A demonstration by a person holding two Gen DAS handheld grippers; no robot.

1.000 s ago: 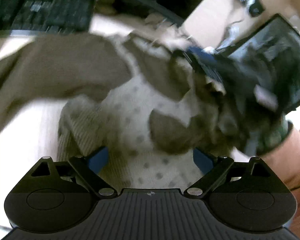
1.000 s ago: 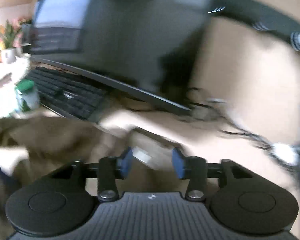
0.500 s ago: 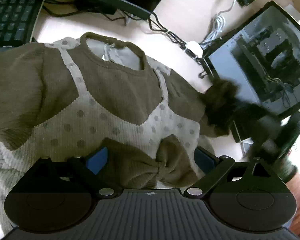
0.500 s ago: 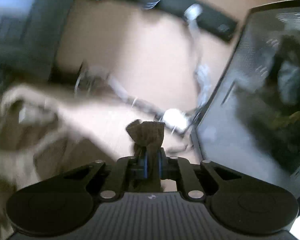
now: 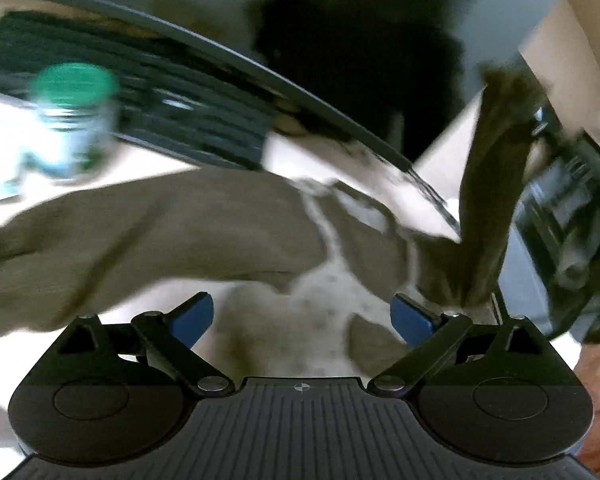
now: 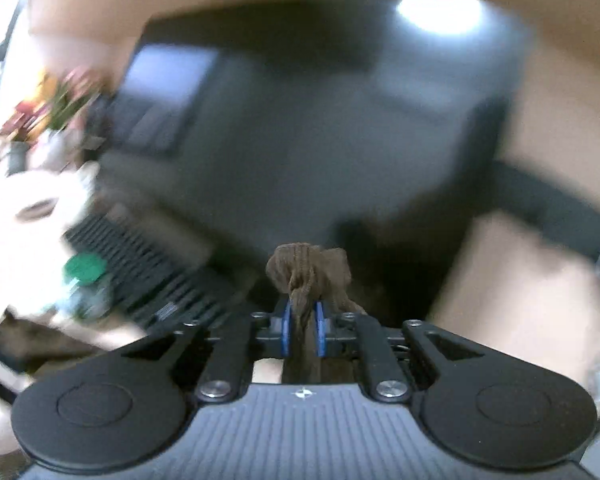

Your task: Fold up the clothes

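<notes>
A second ago the right tool (image 6: 303,322) stood open over the bench with nothing between its pads. It then closed on the olive sleeve (image 6: 306,270), and its jaws have just eased a little wider with the bunched cloth still pinched between them. In the left view that sleeve (image 5: 490,200), which lay flat beside the top (image 5: 180,224) half a second ago, now rises as a taut strip. The keyboard (image 5: 148,120) and a green-capped bottle (image 5: 70,120) have come into the left view.
</notes>
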